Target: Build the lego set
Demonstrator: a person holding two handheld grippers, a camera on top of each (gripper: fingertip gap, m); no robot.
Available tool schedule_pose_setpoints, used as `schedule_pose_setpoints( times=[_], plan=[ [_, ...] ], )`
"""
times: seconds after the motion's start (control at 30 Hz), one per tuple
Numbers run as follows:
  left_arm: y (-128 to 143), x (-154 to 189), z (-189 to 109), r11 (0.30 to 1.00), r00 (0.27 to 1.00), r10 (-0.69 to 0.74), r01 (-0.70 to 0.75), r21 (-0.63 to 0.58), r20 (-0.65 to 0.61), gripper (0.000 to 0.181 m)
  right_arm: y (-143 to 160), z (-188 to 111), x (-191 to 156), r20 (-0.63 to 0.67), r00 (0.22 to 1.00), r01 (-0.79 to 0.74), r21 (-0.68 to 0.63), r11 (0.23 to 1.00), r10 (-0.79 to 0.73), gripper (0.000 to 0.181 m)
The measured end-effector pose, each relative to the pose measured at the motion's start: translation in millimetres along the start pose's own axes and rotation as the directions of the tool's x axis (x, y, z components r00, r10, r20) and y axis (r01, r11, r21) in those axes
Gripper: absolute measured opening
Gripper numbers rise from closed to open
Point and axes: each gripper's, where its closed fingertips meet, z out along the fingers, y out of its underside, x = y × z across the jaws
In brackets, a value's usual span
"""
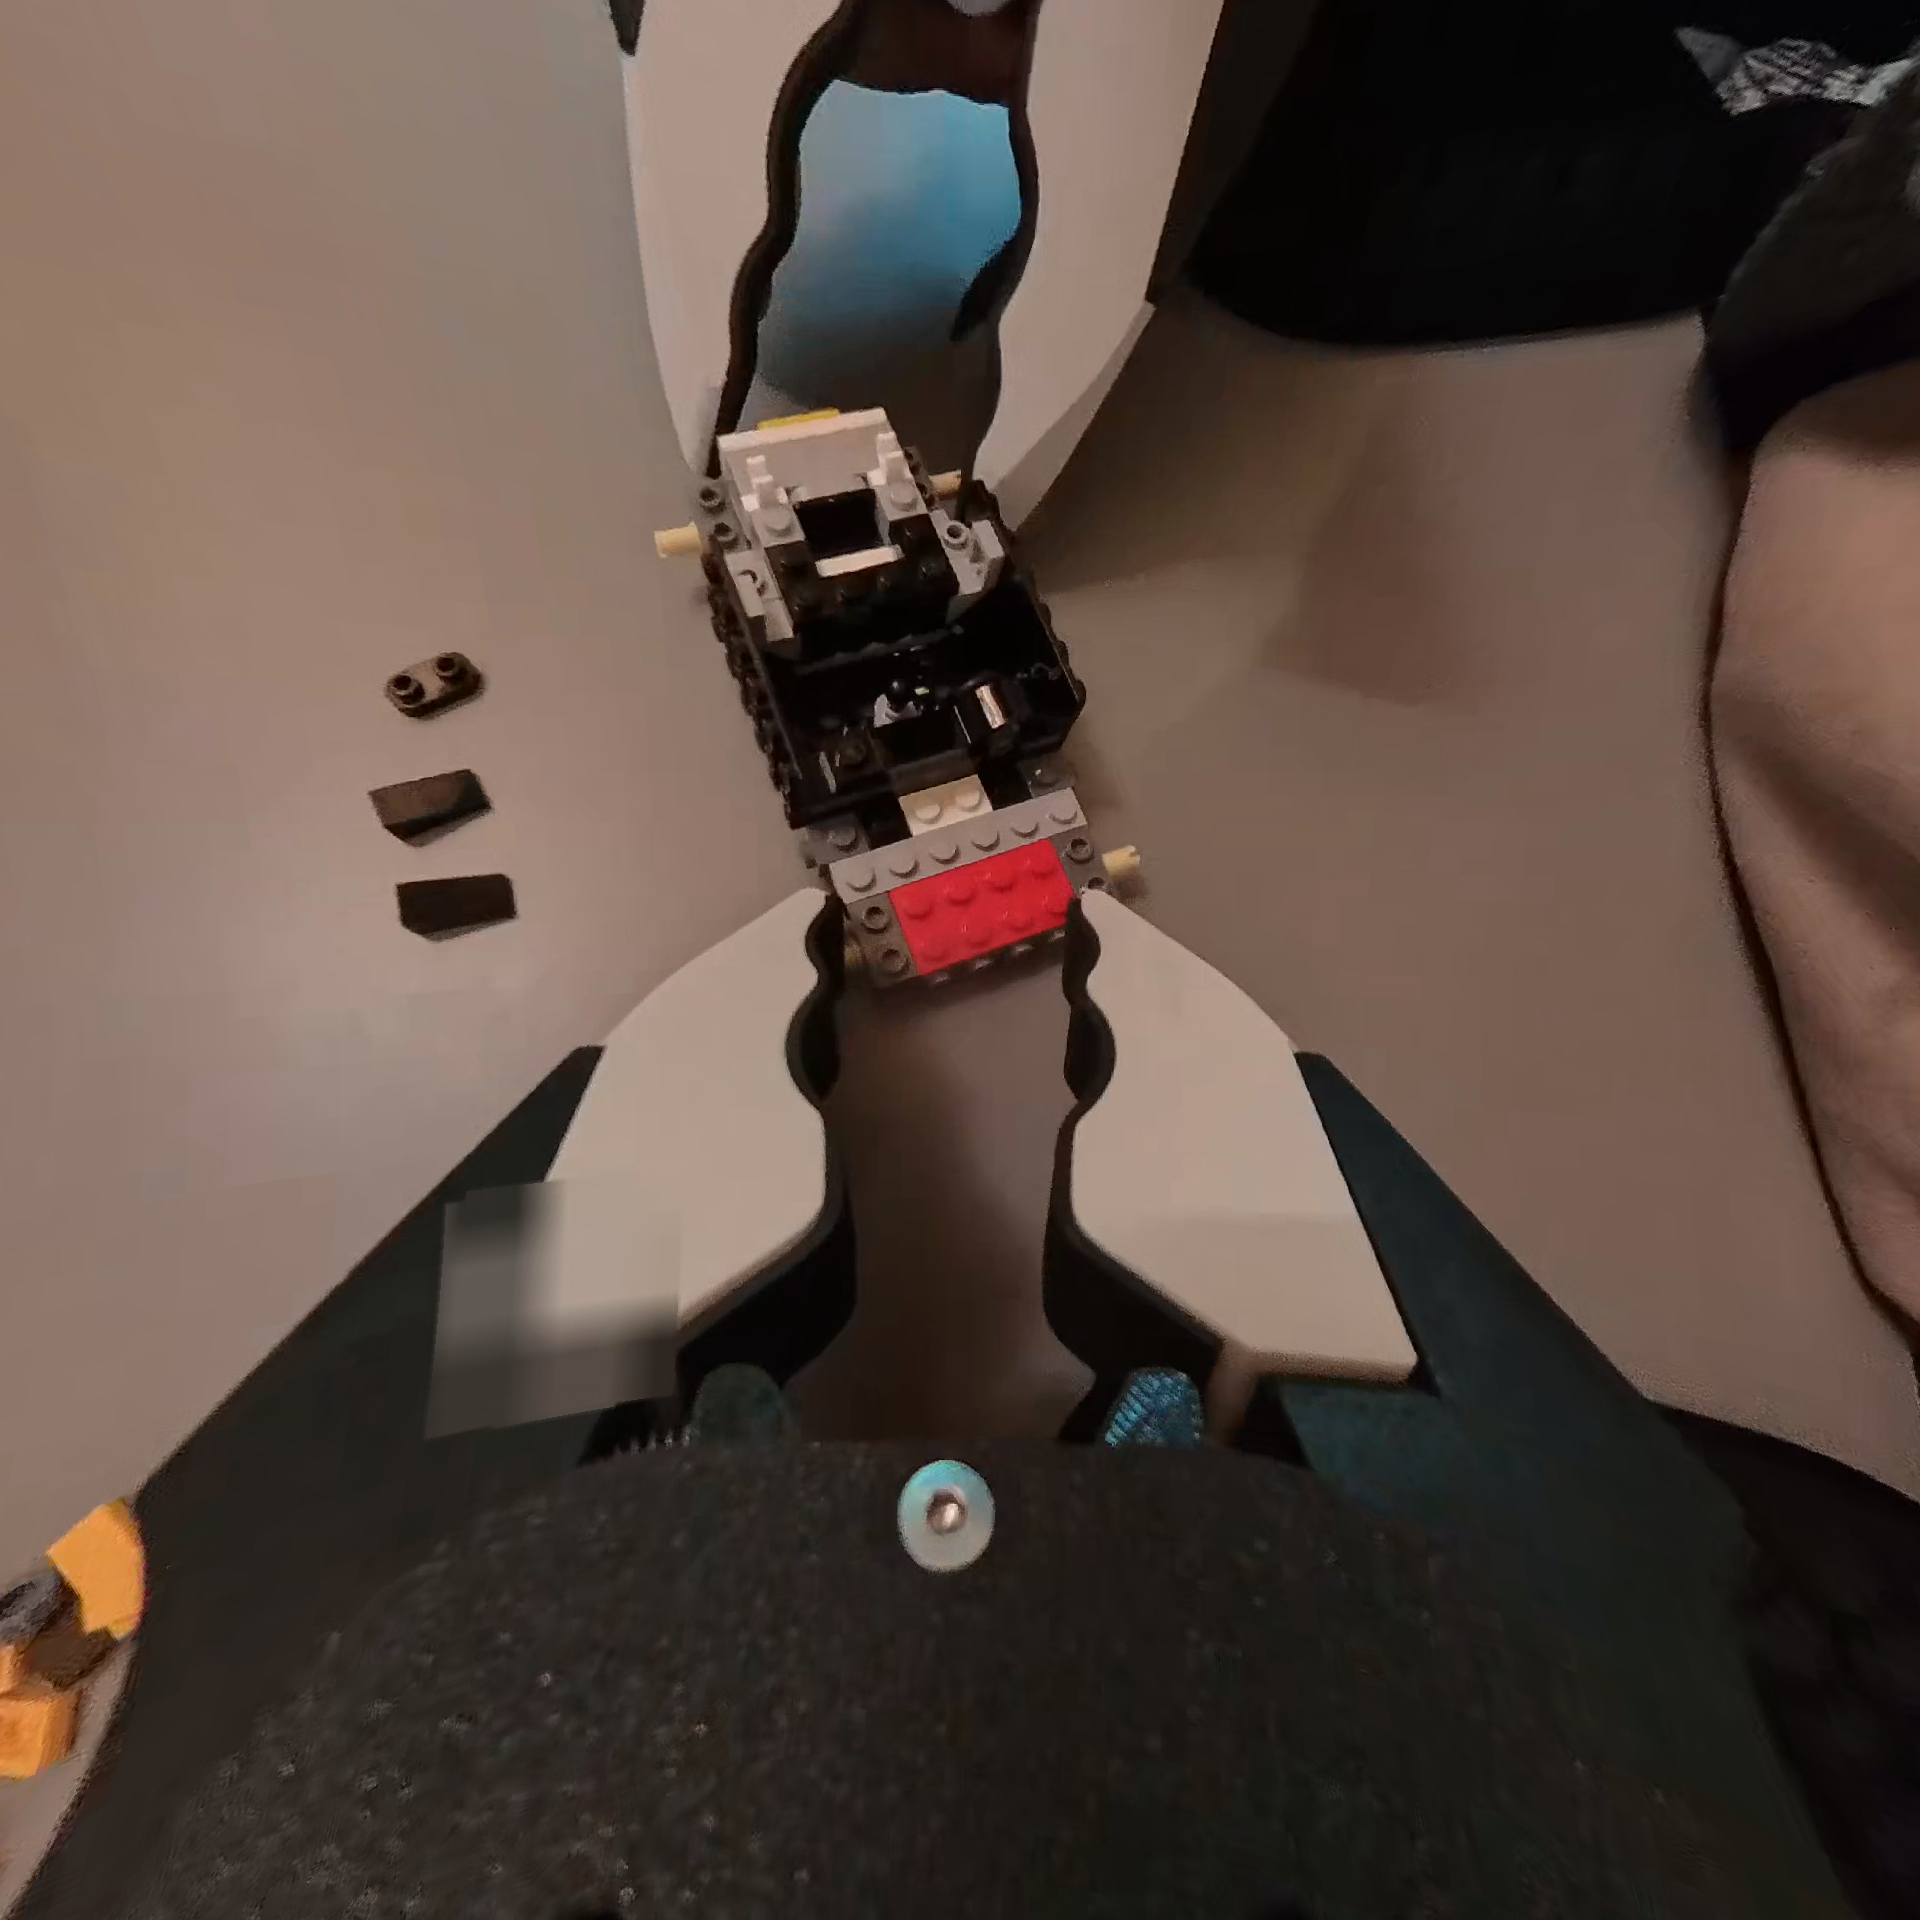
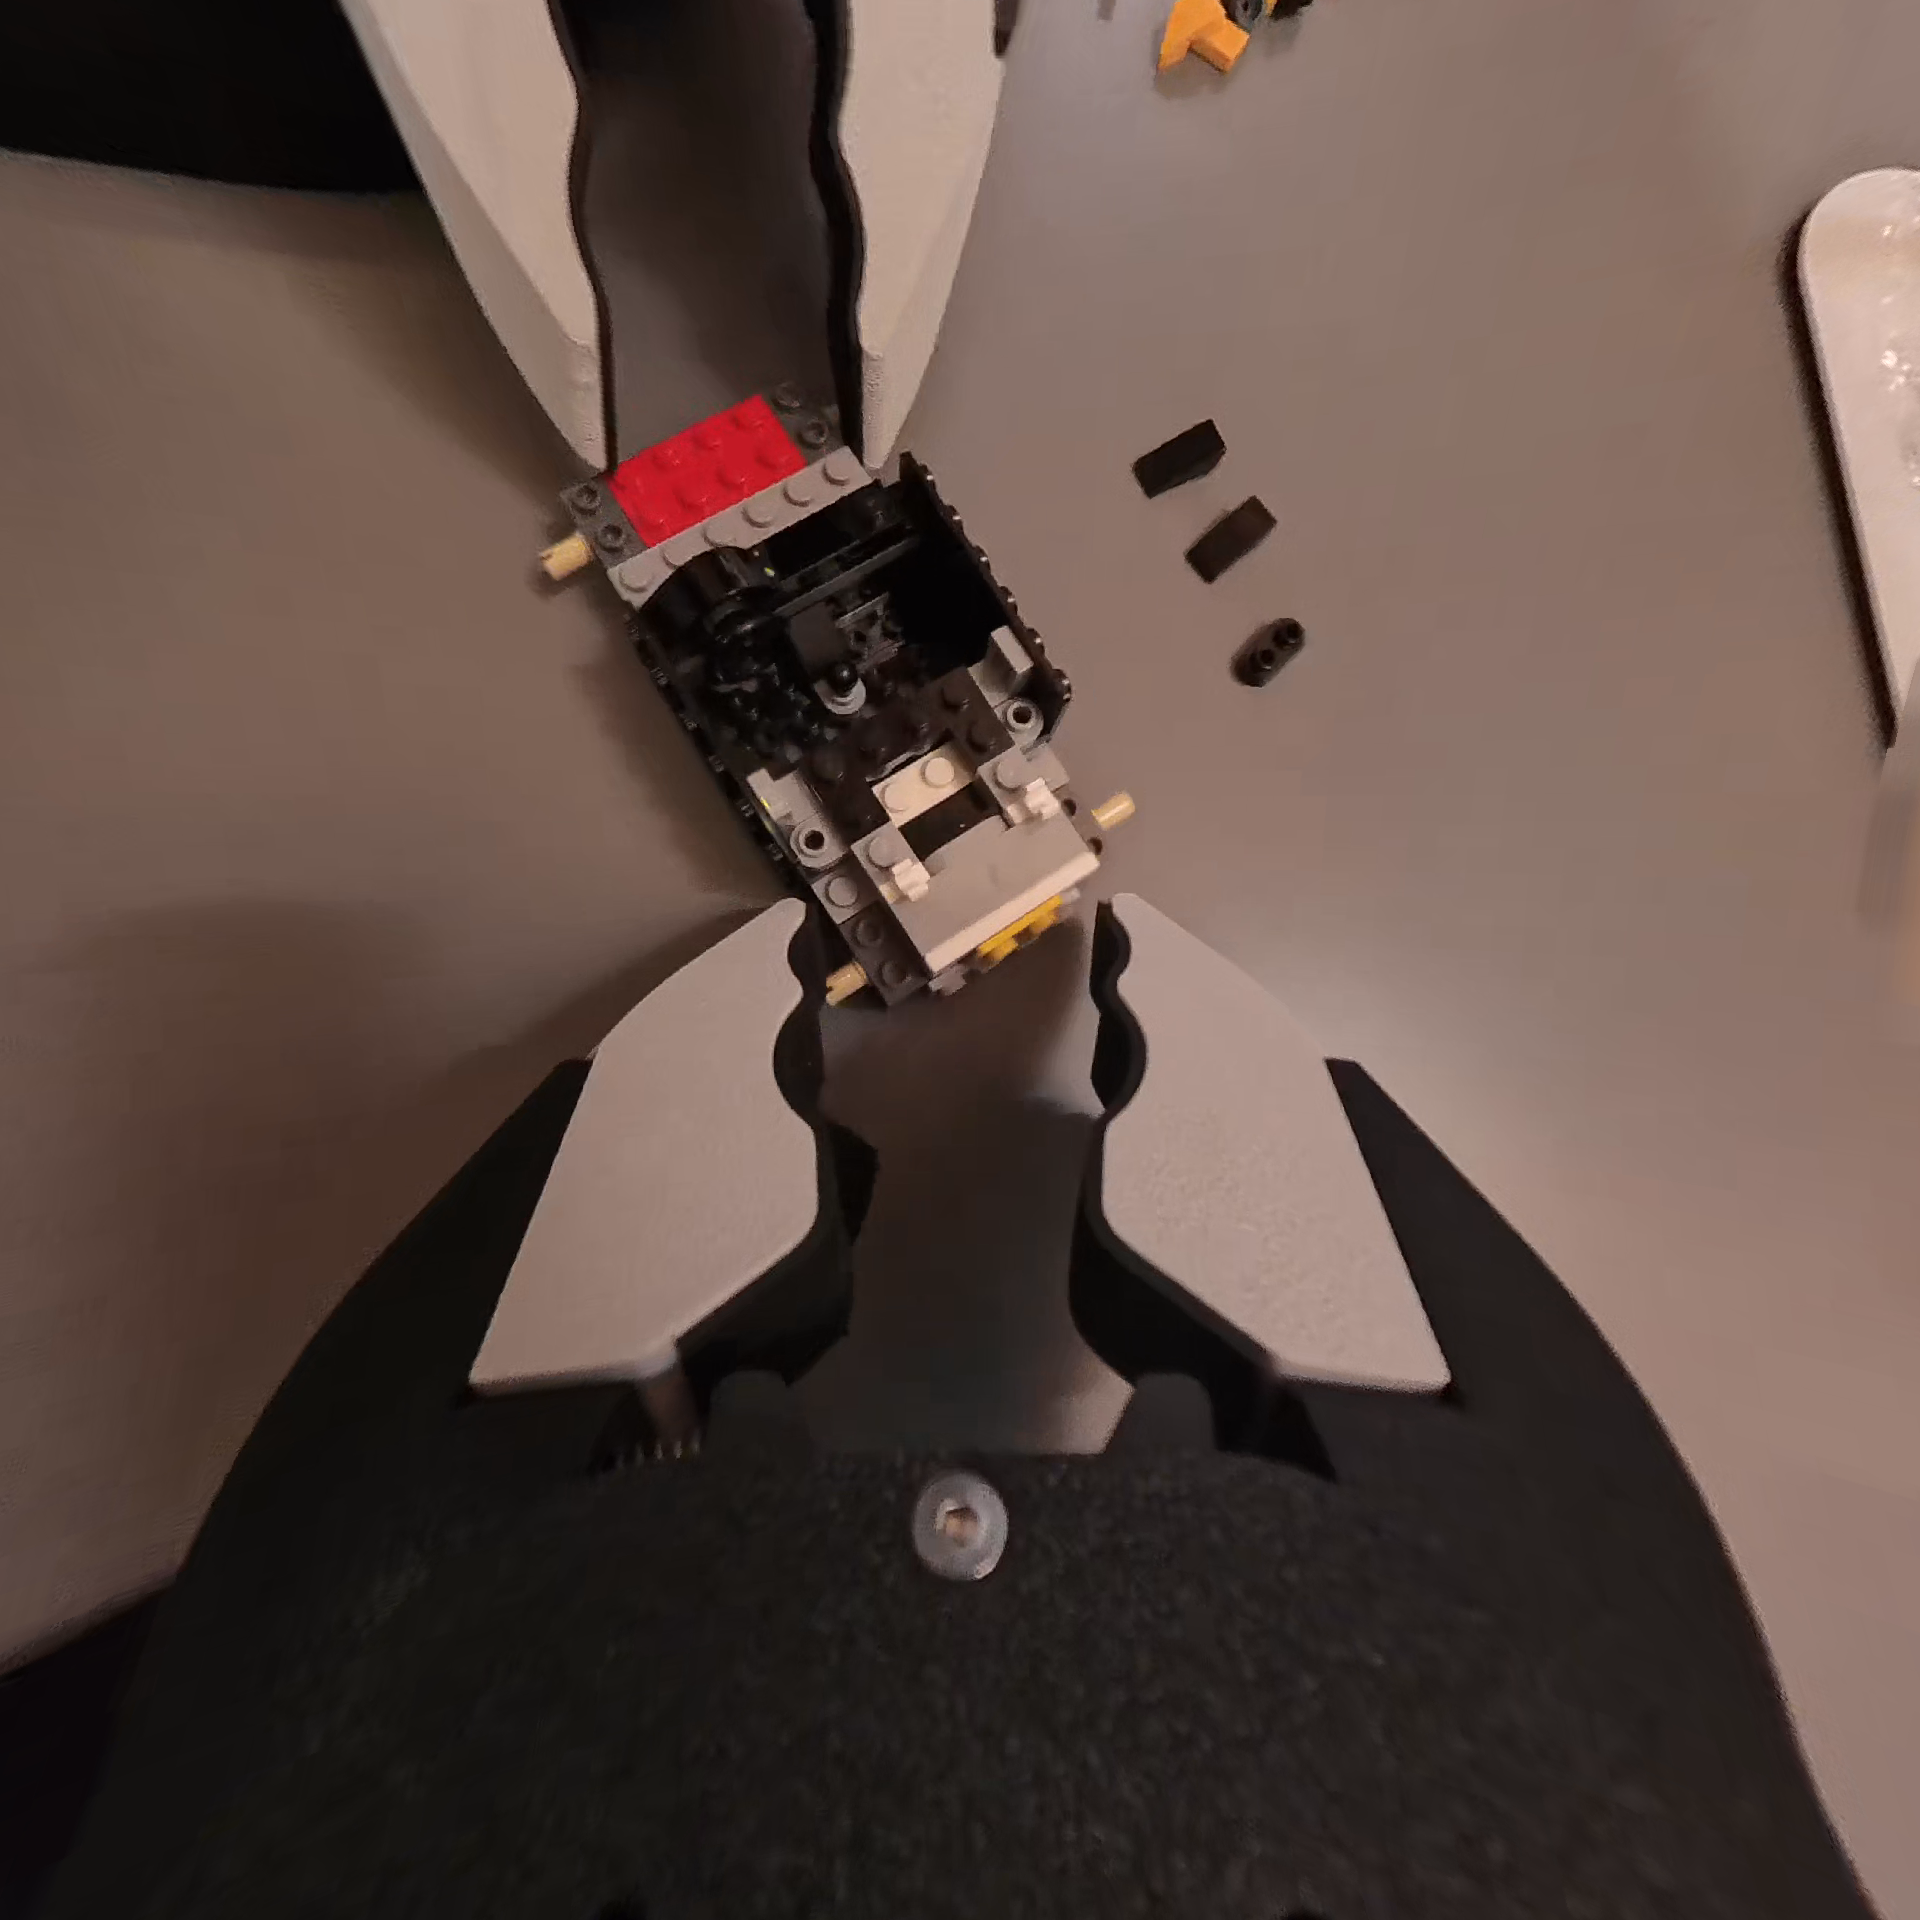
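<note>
1. Lego model [image 1: 894,665] lies flat on the grey table [image 1: 260,416], between my two grippers, which come at it from opposite ends.
2. My left gripper [image 1: 951,920] pinches the model's red end. One fingertip is against each side, and the jaws are only as far apart as the model is wide.
3. My right gripper [image 2: 951,914] brackets the other, light grey end. One fingertip sits against the corner by a tan pin, and the other is just beside the far corner. I cannot tell whether it is clamping or only closing around that end.
4. An arm [image 1: 1818,831] rests at the table edge, on the right in the left wrist view.
5. A white tray [image 2: 1860,416] lies at the right edge of the right wrist view, well apart from the model.
6. The model is long and mostly black in the middle, with an open well there. It has grey plates at both ends and studs facing up.
7. A red brick [image 1: 977,904] is set into the grey plates at the end my left gripper holds.
8. Orange pieces [image 2: 1205,42] lie in a small heap farther off on the table.
9. Three dark loose pieces lie in a row beside the model, apart from it and from each other: two slopes [image 1: 428,802] and a small plate [image 1: 434,681] with two studs.
10. Tan pins [image 1: 1122,860] stick out sideways from the model near both ends.
</note>
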Motion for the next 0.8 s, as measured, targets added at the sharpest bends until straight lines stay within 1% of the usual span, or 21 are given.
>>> schedule_pose_setpoints(
  times=[0.03, 0.1, 0.17, 0.23, 0.33, 0.43, 0.63, 0.8],
  plan=[
    [-0.5, -2.0, 0.7, 1.000, 1.000, 0.001, -0.001, 0.000, 0.017, 0.037, 1.3, -0.1, 5.7, -0.007, 1.000, -0.008, -0.002, 1.000, 0.008, 0.047],
    [-0.2, -2.0, 3.0, 1.000, 1.000, 0.013, -0.013, -0.003, 0.028, 0.028, 2.2, -1.2, 14.3, -0.018, 0.999, -0.028, 0.010, 1.000, 0.028, 0.039],
    [1.4, -3.1, 5.9, 1.000, 0.999, 0.019, -0.018, -0.015, 0.042, 0.034, 1.4, -1.6, 13.5, -0.009, 0.999, -0.039, 0.021, 0.999, 0.039, 0.039],
    [1.7, -5.1, 5.7, 1.000, 0.999, 0.015, -0.015, -0.016, 0.051, 0.036, 1.3, -1.6, 12.9, -0.018, 0.999, -0.035, 0.031, 0.999, 0.035, 0.038],
    [1.1, -11.4, 3.8, 1.000, 0.997, 0.005, -0.004, -0.004, 0.080, 0.036, 1.2, -3.1, 12.3, -0.007, 0.999, -0.049, 0.046, 0.998, 0.050, 0.037],
    [1.3, -18.2, 1.6, 1.000, 0.994, 0.005, -0.005, 0.003, 0.112, 0.034, 1.4, -4.0, 13.3, -0.002, 0.998, -0.062, 0.055, 0.997, 0.062, 0.041],
    [2.2, -23.8, -1.5, 1.000, 0.992, -0.004, 0.003, 0.015, 0.129, 0.035, 0.2, -5.4, 13.1, 0.024, 0.995, -0.099, 0.100, 0.990, 0.097, 0.040],
    [3.5, -31.9, -5.5, 0.999, 0.988, -0.024, 0.019, 0.028, 0.156, 0.034, 1.8, -7.7, 11.0, 0.042, 0.994, -0.105, 0.104, 0.989, 0.101, 0.039]
  ],
)
